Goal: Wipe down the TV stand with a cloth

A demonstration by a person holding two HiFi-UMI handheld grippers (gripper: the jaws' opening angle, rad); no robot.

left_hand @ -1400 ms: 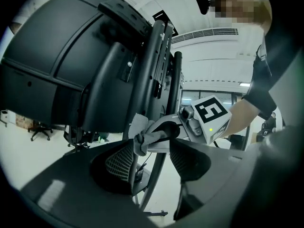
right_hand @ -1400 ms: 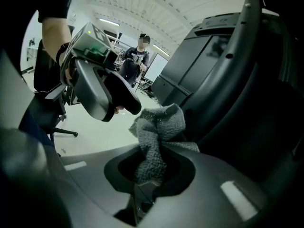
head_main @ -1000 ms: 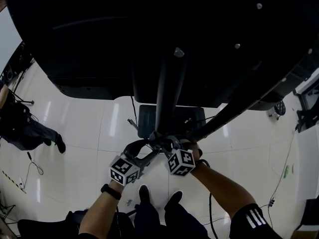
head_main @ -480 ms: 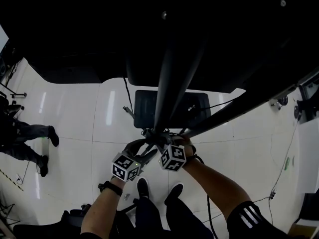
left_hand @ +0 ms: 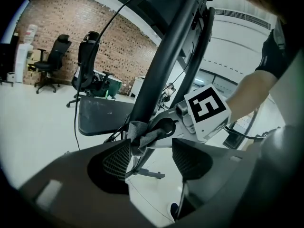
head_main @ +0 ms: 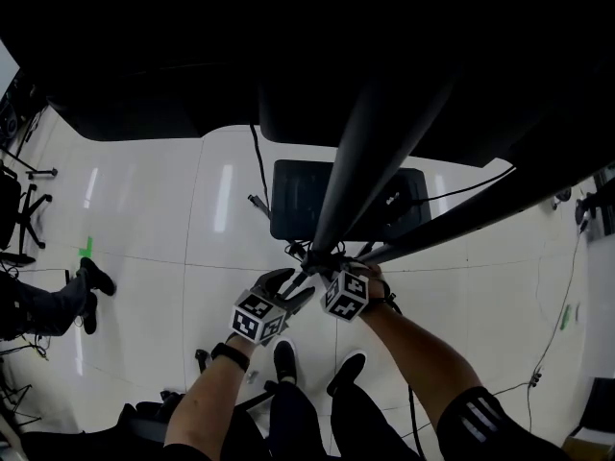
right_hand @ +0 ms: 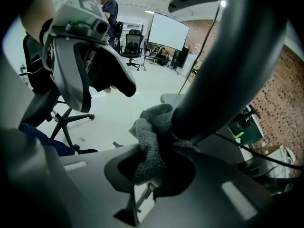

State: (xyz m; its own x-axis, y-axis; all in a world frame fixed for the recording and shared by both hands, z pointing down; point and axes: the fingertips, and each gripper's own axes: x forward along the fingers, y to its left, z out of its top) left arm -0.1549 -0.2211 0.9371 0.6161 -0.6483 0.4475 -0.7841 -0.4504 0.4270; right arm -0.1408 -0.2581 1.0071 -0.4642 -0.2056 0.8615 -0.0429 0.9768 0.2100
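The right gripper (right_hand: 151, 177) has its jaws clamped on the crumpled grey terry cloth (right_hand: 151, 132), pressed against the low end of the TV stand's dark metal pole (right_hand: 213, 80). The left gripper (left_hand: 151, 158) hangs just beside it, jaws apart and holding nothing. Wiping seems under way; the pole above and the dark base plate (head_main: 298, 200) likely remain.

Part of cloth (right_hand: 148, 144) behind stand pole (right_hand: 216, 77)
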